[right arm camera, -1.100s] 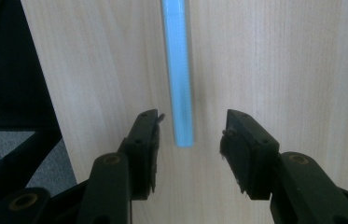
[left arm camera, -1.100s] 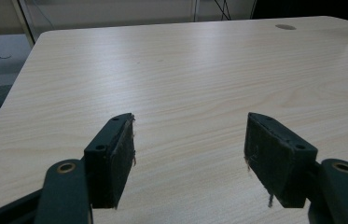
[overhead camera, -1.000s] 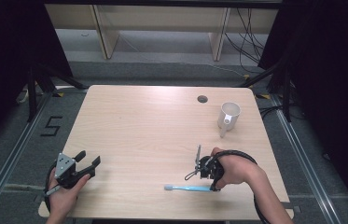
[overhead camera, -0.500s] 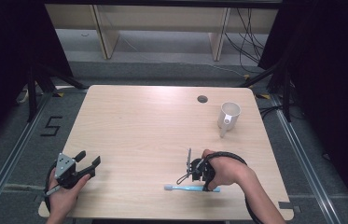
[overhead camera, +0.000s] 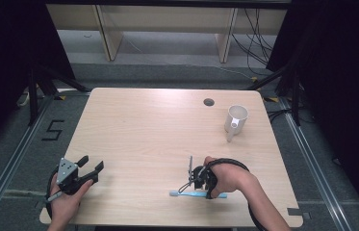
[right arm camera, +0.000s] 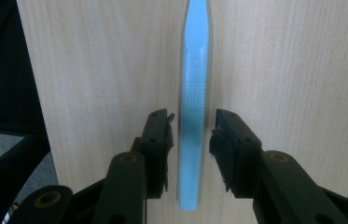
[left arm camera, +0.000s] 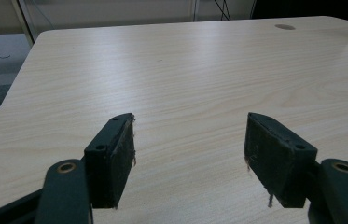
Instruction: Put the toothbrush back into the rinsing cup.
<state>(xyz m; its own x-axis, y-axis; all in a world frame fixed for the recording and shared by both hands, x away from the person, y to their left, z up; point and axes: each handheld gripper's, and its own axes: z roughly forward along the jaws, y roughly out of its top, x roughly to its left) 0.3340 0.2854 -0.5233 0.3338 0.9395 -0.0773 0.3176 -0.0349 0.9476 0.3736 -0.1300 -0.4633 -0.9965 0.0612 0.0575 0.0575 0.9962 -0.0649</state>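
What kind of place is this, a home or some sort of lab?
Probably a lab recording station, not a home: a bare wooden table ringed by black curtains, cables trailing on the floor behind, and a taped number marker on the floor.

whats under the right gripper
A light blue toothbrush lies flat on the wooden table, its handle between the open jaws of the right gripper. In the high view the hand covers the middle of the handle.

Black hand-held gripper (right arm camera: 191,133) jaws with brass-ringed screw holes, frayed pads (left arm camera: 124,156), grey three-cornered plate (overhead camera: 66,169)
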